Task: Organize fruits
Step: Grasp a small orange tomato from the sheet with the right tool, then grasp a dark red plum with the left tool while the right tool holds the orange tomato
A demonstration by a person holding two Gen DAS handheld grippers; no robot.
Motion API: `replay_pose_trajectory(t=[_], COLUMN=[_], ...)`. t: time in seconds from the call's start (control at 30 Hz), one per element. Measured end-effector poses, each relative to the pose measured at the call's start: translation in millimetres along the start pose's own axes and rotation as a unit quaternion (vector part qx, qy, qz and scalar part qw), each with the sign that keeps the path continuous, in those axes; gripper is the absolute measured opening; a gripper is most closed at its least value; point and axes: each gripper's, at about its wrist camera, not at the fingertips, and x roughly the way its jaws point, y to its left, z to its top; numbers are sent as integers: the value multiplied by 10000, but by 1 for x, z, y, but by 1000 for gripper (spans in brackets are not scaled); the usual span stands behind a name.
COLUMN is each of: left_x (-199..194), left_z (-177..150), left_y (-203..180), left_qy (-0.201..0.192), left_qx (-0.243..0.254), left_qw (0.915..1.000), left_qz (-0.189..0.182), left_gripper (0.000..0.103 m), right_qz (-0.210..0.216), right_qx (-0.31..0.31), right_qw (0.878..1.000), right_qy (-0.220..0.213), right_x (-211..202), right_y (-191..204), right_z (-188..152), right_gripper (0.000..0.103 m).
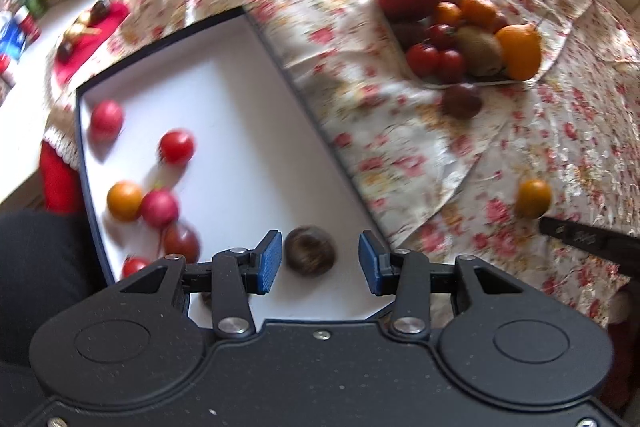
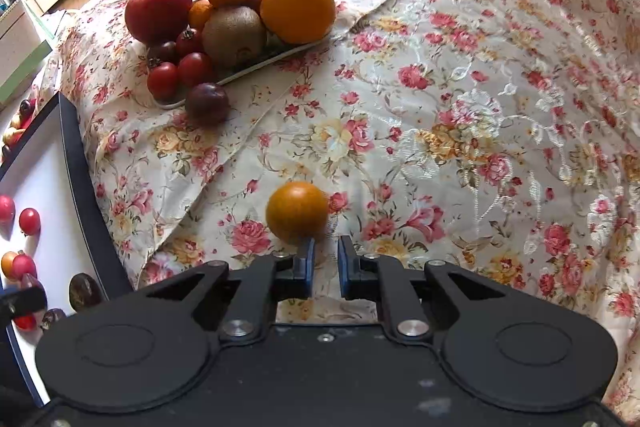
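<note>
A flowered cloth [image 2: 460,107] is spread over the whole surface, though whether a desk or a bed lies beneath it cannot be told. At its near left edge a dark-rimmed tray [image 1: 276,51] with a white floor is set, and into it several small fruits have been sorted: red ones, an orange one and a dark round fruit [image 1: 310,249]. Farther back a plate [image 2: 276,55] is heaped with an apple [image 2: 158,9], a large orange fruit [image 2: 298,7], a kiwi [image 2: 234,35] and small tomatoes, with a dark plum [image 2: 207,103] lying on the cloth just beside its rim. The left tool [image 1: 320,261] is held wide open above the tray, with the dark round fruit seen between its pads but not touched, so a drop-off appears to be the step in hand on that side. The right tool [image 2: 325,267] is drawn shut and holds nothing; a small orange fruit [image 2: 297,211] sits on the cloth just ahead of its left tip, seemingly missed. For the next move, the right tool would need to be reopened and centred over that fruit before it is closed.
</note>
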Motion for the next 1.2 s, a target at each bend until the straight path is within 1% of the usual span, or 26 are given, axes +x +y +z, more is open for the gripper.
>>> replay_pose_trajectory(t=[0.1,0.2,0.33,0.5,0.53,0.63,0.67,0.93,1.2], left_x=[4,15,36,60,64,71,74,83,94], left_z=[15,30,49,63,65,71,72,89,99], left_y=[-18,-39,-65,-93,-98,-106,-109,-117,-117], left_qy=[46,175,363,378,398,468,492,460,426], left_qx=[118,321,336,366,352,336,334,312,130], left_qw=[9999,9993,9987,9985,9985,9981,9981,9981,9985], left_qz=[-56,-72,-143,-140,-164,-202,-190,-264,-313], left_gripper=[50,50,50,50,50,50,50,50,50], right_qz=[77,206,361,370,358,441,482,631,741], right_qx=[259,468,422,299,259,231,240,272,309], right_qw=[9995,9985,9983,9988,9990,9988,9985,9976,9968], right_qy=[140,201,197,78,56,30,29,34,37], right_x=[11,19,19,19,19,17,17,16,17], right_y=[-10,-23,-28,-26,-25,-25,-26,-31,-36], right_z=[4,4,4,0,-1,-3,-3,-3,-3], right_gripper=[17,16,16,17,19,26,26,26,26])
